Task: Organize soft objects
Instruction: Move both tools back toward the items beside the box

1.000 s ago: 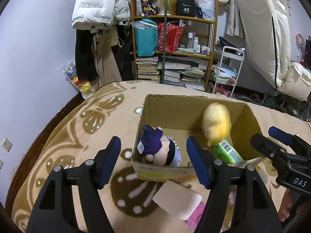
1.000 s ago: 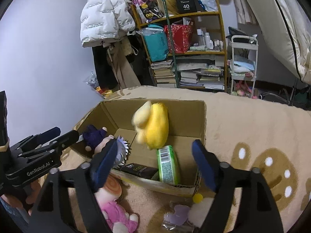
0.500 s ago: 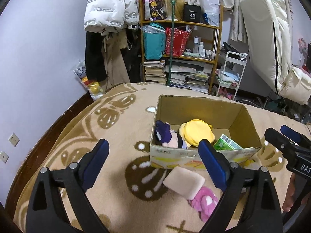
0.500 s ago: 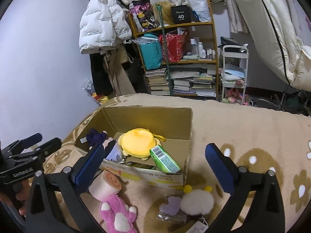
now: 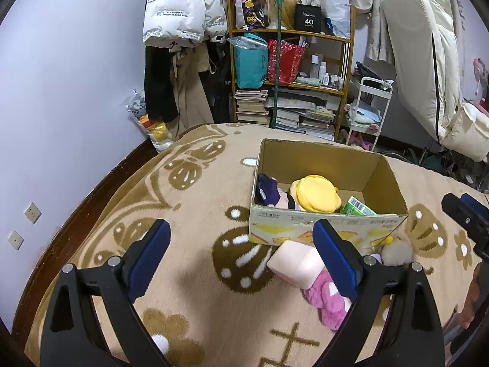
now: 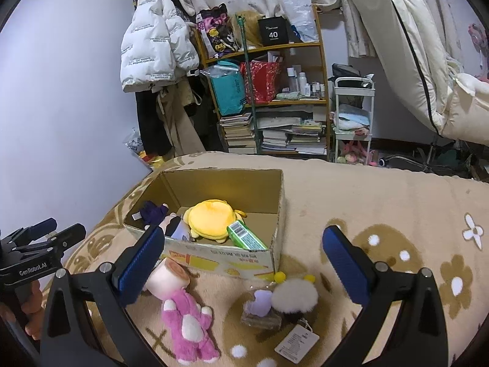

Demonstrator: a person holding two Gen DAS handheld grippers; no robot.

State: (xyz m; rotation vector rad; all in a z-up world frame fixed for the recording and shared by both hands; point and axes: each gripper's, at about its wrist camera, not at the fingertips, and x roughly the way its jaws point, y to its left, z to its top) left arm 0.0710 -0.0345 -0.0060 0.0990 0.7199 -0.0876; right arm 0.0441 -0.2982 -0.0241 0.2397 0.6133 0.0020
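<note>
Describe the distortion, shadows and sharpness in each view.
Left wrist view: fisheye bends the bookshelf, corners go black, cardboard box is sharp, soft shadow lies on the blanket beneath the near jaws. Right wrist view: same curved edges, pink plush is crisp, no glare.

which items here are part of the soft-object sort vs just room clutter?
Job:
cardboard box
yellow plush
purple-haired doll
pink plush
fluffy white plush

Clutter:
bookshelf
white puffer jacket
white trolley
</note>
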